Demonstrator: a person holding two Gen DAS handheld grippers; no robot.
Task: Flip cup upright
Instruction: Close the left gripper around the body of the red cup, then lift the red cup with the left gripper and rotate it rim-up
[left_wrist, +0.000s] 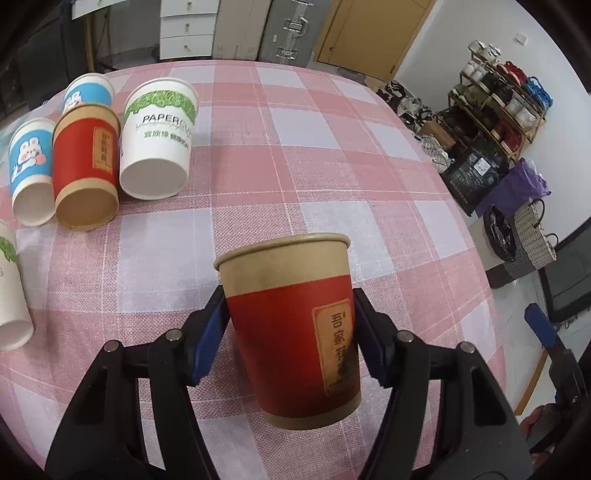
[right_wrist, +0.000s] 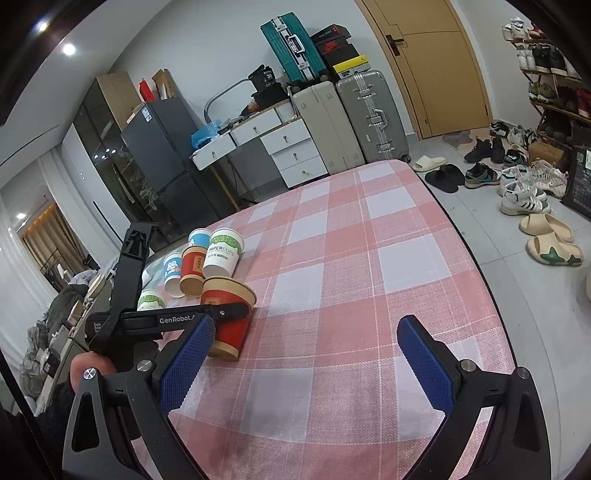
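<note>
Gripping the red-and-kraft paper cup (left_wrist: 295, 332) by its sides, the left gripper (left_wrist: 288, 343) holds it mouth-up, tilted a little, at or just above the pink checked tablecloth (left_wrist: 332, 166) (contact unclear). Next, I judge: level it, set down, release. The right gripper (right_wrist: 303, 354) hangs nearby, jaws spread, empty.

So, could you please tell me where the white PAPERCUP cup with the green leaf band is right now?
In the left wrist view the white PAPERCUP cup stands upside down at the table's far left, right of an inverted red cup and in front of the blue bunny cup.
</note>
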